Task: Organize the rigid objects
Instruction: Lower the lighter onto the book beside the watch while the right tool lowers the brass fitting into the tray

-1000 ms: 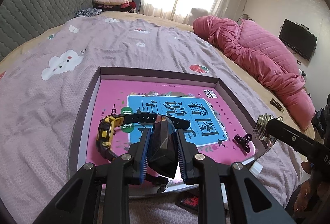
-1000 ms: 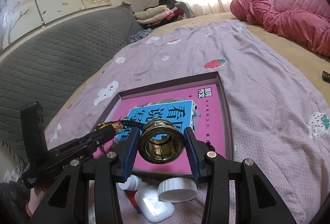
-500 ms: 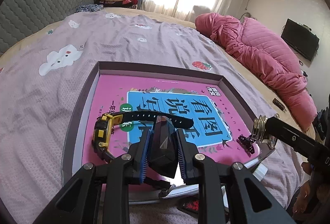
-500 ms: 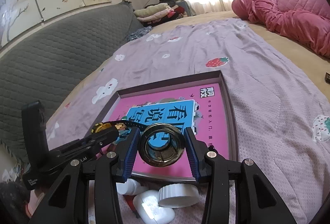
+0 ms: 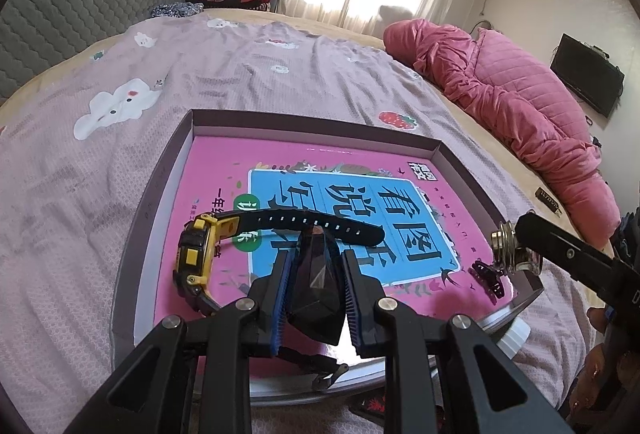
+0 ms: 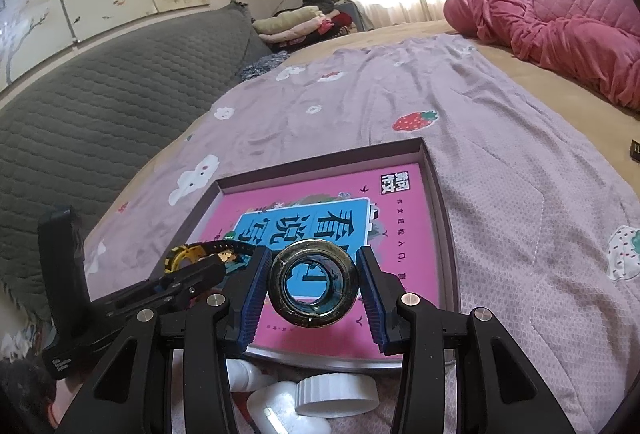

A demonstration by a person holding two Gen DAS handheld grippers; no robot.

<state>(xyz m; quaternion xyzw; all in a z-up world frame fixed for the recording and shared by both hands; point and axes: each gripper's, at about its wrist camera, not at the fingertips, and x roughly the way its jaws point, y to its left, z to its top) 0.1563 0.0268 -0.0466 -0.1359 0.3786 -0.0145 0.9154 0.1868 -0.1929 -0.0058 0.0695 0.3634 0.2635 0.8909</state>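
A shallow box tray (image 5: 168, 170) with a pink book cover inside lies on the bed. My left gripper (image 5: 316, 282) is shut on a dark faceted black object (image 5: 316, 286), held over the tray's near edge. A yellow and black watch (image 5: 196, 254) lies in the tray to its left, and a black hair clip (image 5: 486, 276) to its right. My right gripper (image 6: 312, 282) is shut on a small glass jar (image 6: 312, 284) with a brass rim, seen mouth-on above the tray's (image 6: 444, 202) near side. The jar (image 5: 512, 250) also shows in the left wrist view.
A white cap (image 6: 336, 394), a white earbud case (image 6: 280, 412) and a small white bottle (image 6: 248, 378) lie on the purple bedspread (image 6: 520, 194) before the tray. A pink quilt (image 5: 520, 106) is heaped at the right. A grey headboard (image 6: 100, 102) runs along the left.
Both grippers have moved forward over the tray with their loads. The jar has tipped so I look through its mouth at the book cover.
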